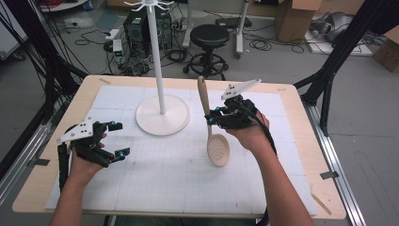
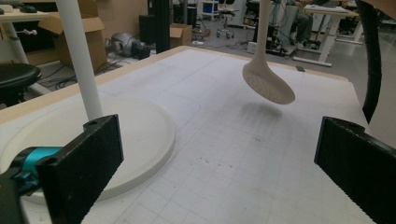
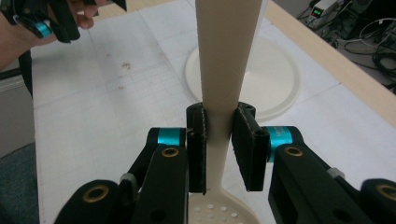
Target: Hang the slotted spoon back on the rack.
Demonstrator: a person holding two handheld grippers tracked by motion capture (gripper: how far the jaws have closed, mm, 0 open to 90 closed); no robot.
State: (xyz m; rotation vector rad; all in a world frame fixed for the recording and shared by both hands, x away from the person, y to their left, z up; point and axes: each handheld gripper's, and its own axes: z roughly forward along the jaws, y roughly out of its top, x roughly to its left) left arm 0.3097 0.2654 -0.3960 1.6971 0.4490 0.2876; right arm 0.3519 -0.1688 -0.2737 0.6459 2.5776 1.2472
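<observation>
Presently the right gripper pinches the handle of a slotted spoon, holding it upright and clear of the mat, bowl downward, just right of the white stand. The left gripper rests at the table's left side, jaws spread wide and holding nothing. Judged step: carrying the spoon toward the stand for hanging. The next move likely calls for raising the handle end to one of the hooks at the pole's top. Whether the handle has a hanging hole cannot be made out; the hooks are cut off at the high view's upper edge.
</observation>
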